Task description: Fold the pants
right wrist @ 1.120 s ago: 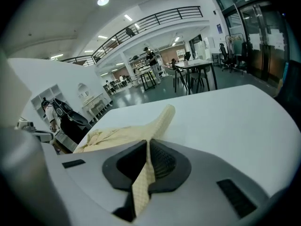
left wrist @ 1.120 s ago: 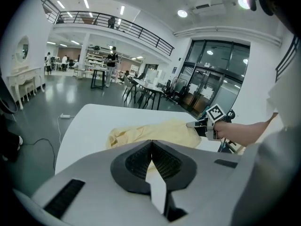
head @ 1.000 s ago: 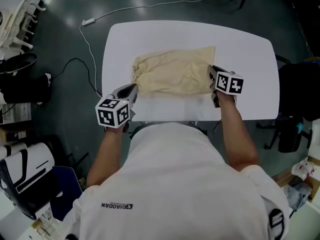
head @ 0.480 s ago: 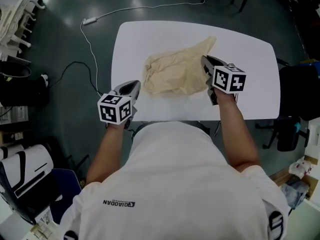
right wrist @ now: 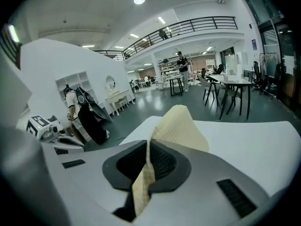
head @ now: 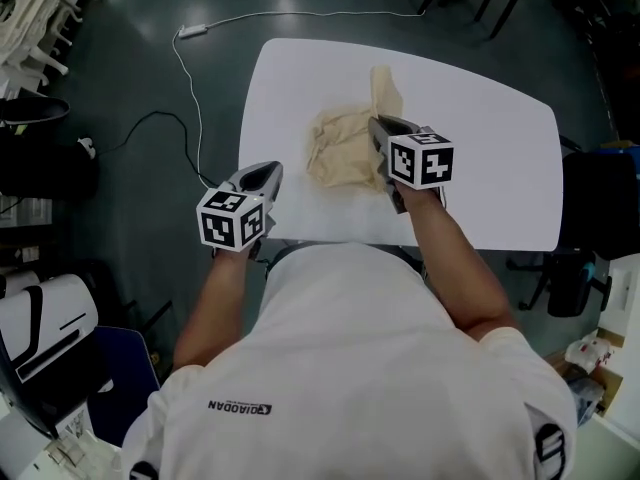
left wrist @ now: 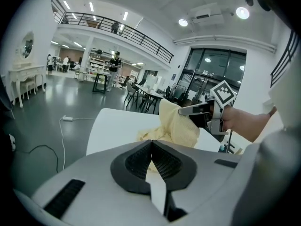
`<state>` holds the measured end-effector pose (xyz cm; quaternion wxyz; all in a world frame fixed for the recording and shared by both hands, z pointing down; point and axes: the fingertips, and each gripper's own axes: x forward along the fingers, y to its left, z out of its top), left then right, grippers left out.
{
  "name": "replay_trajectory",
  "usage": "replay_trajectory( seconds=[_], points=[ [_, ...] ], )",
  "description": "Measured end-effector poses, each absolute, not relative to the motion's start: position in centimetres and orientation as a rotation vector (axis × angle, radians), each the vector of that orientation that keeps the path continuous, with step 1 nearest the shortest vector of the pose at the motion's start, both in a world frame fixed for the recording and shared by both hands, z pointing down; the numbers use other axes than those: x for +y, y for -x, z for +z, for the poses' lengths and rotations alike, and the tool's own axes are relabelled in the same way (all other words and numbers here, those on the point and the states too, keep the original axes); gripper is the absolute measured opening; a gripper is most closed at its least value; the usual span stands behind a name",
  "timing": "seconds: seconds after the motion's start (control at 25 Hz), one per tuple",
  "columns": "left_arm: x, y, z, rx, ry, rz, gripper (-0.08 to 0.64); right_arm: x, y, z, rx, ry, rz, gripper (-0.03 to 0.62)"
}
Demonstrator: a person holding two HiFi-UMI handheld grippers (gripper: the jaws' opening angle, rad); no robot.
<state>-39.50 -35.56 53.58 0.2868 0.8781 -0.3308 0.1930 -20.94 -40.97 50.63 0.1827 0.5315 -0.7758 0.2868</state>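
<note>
**Fold half made: one edge lifted, nothing laid flat yet**

The cream pants (head: 340,153) sit near the middle of the white worktop (head: 500,138) as a narrow, rumpled heap, not a flat packet. The right tongs (head: 378,124) are clamped on an edge of the cloth. In the right gripper view the fabric runs pinched between the jaws and stands up past their tips in a rounded flap. In the head view that flap rises above the heap and leans toward the far side of the worktop. The left tongs (head: 268,174) hover at the near left edge of the worktop, well apart from the pants. Their jaws are pressed together with nothing between them.

I judge the task to be somewhere in its middle. The pants are gathered into one compact mass, and one side is held up over the rest, which looks like a fold in the making. How many layers already lie in the heap cannot be told.

What is left, by this reading:
- Lay the held edge down across the heap and let it go.
- Flatten the wrinkles.
- Probably make at least one more fold to bring the bundle to a neat, squared shape.
</note>
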Motion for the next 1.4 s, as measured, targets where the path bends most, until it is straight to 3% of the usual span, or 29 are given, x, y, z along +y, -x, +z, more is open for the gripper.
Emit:
replay_trajectory(
  seconds=[0.44, 0.6, 0.68, 1.08, 1.4],
  points=[
    [-34.0, 43.9, 54.6, -0.972, -2.271, 0.491, 0.028, -41.7, 30.7, 62.1, -2.054, -1.248, 0.836, 0.053],
    [-32.9, 45.2, 55.2, -0.988, -2.244, 0.485, 0.028, -41.1, 34.0, 65.2, -2.032, -1.107, 0.802, 0.187],
    [-32.2, 45.5, 55.5, -0.989, -2.232, 0.484, 0.028, -41.1, 34.7, 66.1, -2.026, -1.079, 0.793, 0.202],
    [-29.8, 45.5, 56.7, -0.941, -2.214, 0.500, 0.028, -41.5, 35.3, 68.2, -2.027, -1.034, 0.926, 0.209],
    [-31.1, 45.2, 55.7, -0.919, -2.259, 0.498, 0.028, -40.6, 34.6, 63.2, -2.110, -1.040, 0.823, 0.229]
  ],
)
